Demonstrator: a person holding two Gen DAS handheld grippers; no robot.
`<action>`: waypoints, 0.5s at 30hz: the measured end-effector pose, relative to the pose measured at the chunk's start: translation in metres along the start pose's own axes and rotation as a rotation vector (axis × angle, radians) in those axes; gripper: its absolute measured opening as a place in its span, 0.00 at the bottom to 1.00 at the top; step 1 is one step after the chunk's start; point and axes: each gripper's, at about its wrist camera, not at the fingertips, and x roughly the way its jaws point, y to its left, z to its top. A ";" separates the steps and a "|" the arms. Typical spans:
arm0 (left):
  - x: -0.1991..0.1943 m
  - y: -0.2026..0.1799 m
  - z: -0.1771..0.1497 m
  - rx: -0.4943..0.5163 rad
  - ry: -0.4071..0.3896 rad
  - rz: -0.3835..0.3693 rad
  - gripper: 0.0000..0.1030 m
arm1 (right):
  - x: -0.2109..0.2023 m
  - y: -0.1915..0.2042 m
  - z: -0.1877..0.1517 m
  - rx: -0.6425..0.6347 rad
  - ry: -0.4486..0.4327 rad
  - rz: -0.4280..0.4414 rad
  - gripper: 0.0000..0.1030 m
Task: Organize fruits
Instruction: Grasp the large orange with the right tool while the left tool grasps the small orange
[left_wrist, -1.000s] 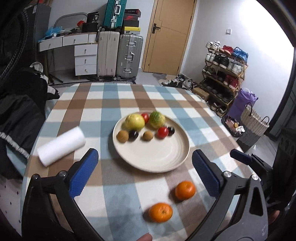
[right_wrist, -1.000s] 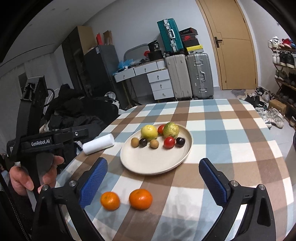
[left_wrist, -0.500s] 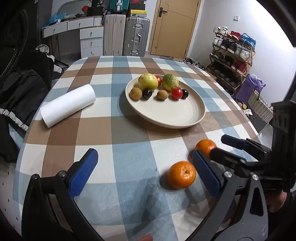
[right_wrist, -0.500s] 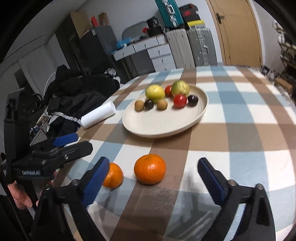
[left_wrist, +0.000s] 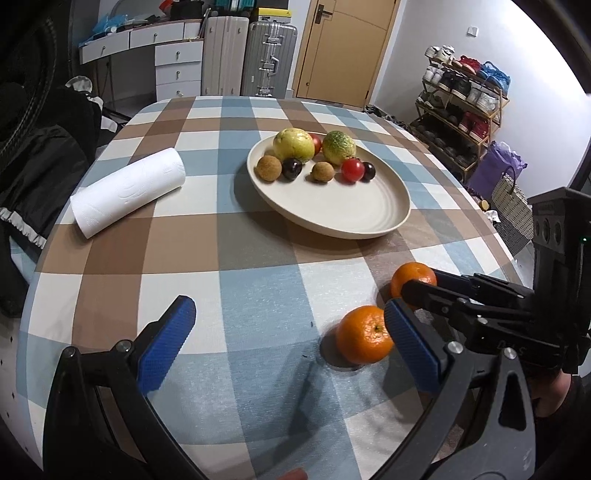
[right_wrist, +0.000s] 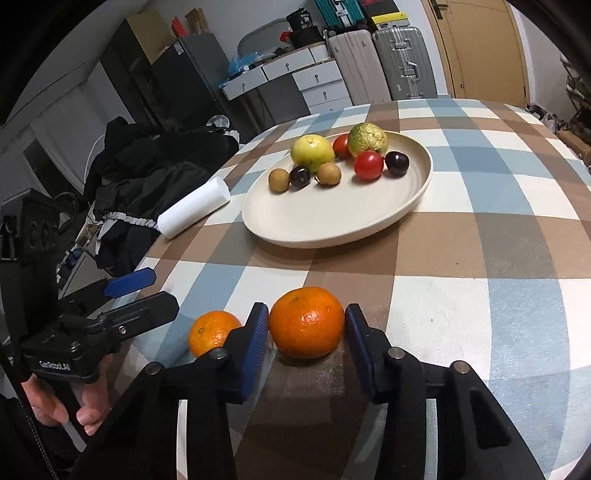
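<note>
At the table's near edge, the right gripper (right_wrist: 304, 328) has just been closing, and its blue pads (right_wrist: 255, 334) now stand narrow on either side of the larger orange (right_wrist: 306, 323), which sits on the cloth between them; both pads look to touch its skin, though a firm press cannot be told. Just left of it, apart by the left pad, lies the smaller orange (right_wrist: 212, 330). In the left wrist view this smaller orange (left_wrist: 364, 334) sits just inside the right pad of the left gripper (left_wrist: 288, 339), whose jaws stand wide with nothing gripped; the other pad (left_wrist: 166, 345) is well apart from the fruit. A hand (right_wrist: 62, 402) holds that gripper at the table's left edge.

Past the oranges, toward the middle of the checked table (right_wrist: 480, 240), stands a shallow cream plate (right_wrist: 314, 218). Its near half is bare. Along its far side lie a yellow-green fruit (right_wrist: 312, 151), a rough green fruit (right_wrist: 367, 138) and a red fruit (right_wrist: 341, 146) between them; in front of these run two brown longans (right_wrist: 277, 180), two dark cherries (right_wrist: 299, 176) and a cherry tomato (right_wrist: 368, 165).

A paper towel roll (right_wrist: 194, 212) lies on its side near the left edge, beside the plate.
</note>
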 end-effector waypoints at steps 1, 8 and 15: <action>0.001 -0.001 0.000 0.004 0.003 -0.006 0.99 | 0.000 0.001 0.000 -0.005 0.001 -0.002 0.42; 0.004 -0.008 -0.001 0.020 0.020 -0.017 0.99 | -0.003 -0.001 0.000 0.001 -0.017 -0.002 0.41; 0.008 -0.014 -0.003 0.038 0.043 -0.026 0.99 | -0.011 -0.003 -0.001 0.010 -0.047 0.011 0.41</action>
